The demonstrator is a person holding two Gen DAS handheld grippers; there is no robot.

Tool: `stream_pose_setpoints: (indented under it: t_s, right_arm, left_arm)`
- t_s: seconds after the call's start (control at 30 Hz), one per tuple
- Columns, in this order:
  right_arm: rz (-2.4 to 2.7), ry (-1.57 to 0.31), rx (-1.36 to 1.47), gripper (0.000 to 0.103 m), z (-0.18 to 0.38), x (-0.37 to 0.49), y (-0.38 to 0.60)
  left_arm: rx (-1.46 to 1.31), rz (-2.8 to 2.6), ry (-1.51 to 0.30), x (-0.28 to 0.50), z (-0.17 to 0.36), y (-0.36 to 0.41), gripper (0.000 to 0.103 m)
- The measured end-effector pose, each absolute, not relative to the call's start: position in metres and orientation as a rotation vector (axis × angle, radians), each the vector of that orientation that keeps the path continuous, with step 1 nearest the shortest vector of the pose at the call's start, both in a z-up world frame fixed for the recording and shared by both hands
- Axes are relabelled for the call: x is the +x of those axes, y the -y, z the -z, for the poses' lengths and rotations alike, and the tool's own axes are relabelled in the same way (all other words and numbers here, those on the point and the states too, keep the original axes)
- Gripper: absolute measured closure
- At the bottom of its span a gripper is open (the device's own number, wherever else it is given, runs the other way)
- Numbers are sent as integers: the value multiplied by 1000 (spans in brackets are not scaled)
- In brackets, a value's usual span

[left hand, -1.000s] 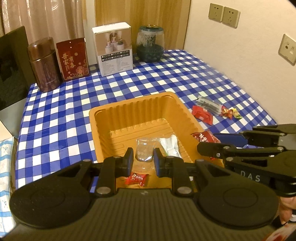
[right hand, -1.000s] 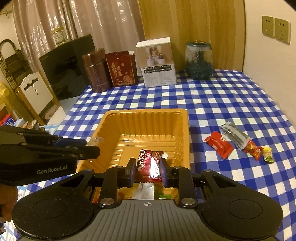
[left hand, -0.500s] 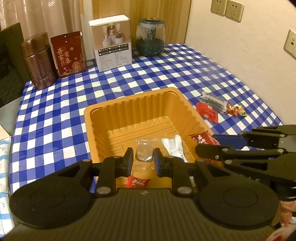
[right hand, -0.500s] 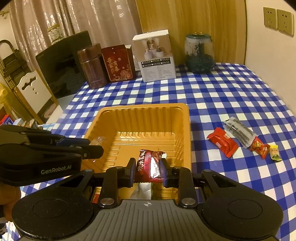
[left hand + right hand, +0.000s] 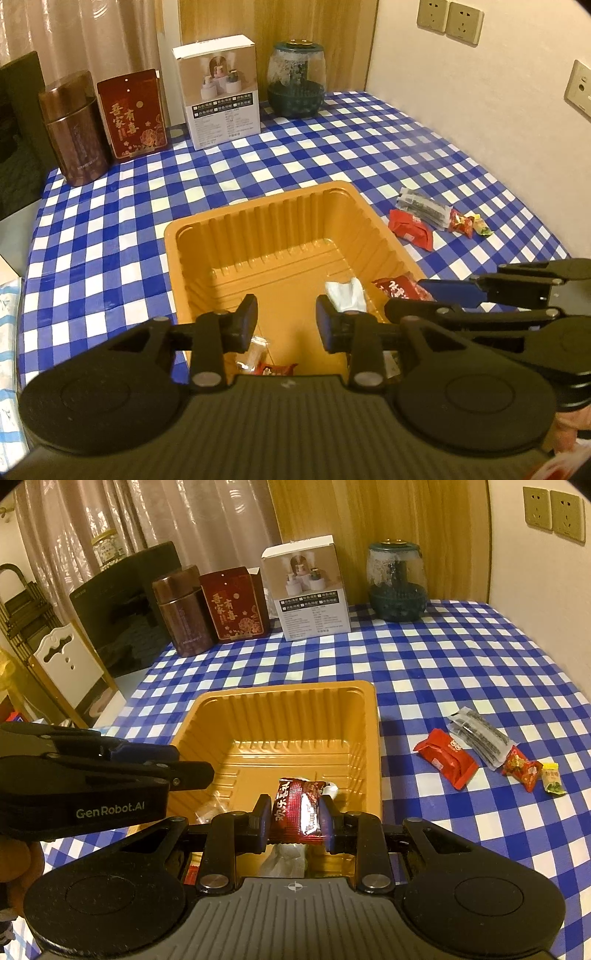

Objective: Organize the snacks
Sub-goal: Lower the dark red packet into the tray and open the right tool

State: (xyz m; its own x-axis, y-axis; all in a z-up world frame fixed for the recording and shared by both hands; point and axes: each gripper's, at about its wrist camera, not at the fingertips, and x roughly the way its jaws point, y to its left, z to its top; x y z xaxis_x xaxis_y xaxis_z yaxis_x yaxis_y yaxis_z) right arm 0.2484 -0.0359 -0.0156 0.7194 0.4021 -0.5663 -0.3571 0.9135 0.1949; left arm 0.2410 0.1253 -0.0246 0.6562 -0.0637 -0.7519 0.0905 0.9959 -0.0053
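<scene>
The left gripper [image 5: 286, 320] has just been opening; its jaws stand apart with nothing between them, above the orange tray [image 5: 236, 229]. A clear packet [image 5: 255, 352] and a small red candy [image 5: 275, 368] lie in the tray just below the jaws. The right gripper [image 5: 295, 818] is clamped on a dark red snack packet [image 5: 297, 806], over the tray's near end. To its right, well apart on the checked tablecloth [image 5: 424, 657], lie a red packet [image 5: 448, 757] and three smaller snacks.

The orange tray [image 5: 369, 738] is glossy ribbed plastic. The checked tablecloth [image 5: 443, 657] looks smooth, slightly shiny, perhaps vinyl. Along the table's far edge, the brown canister [image 5: 181, 613] gleams like metal beside a matt cardboard box [image 5: 310, 602].
</scene>
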Motion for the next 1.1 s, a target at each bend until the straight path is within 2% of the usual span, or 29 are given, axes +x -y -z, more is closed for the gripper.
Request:
stream_pose_setpoints:
  t_s: [0.87, 0.93, 0.97, 1.1]
  right_arm:
    - [-424, -624, 113, 74, 13, 252, 32]
    - [-426, -625, 131, 61, 13, 253, 34]
    - [-421, -620, 138, 44, 13, 252, 35]
    - [-421, -616, 159, 42, 11, 250, 40]
  left_arm:
    - [29, 78, -851, 238, 22, -132, 72]
    - [30, 75, -850, 238, 22, -132, 72]
    - [27, 74, -850, 238, 22, -133, 72]
    - [22, 71, -851, 238, 22, -135, 71]
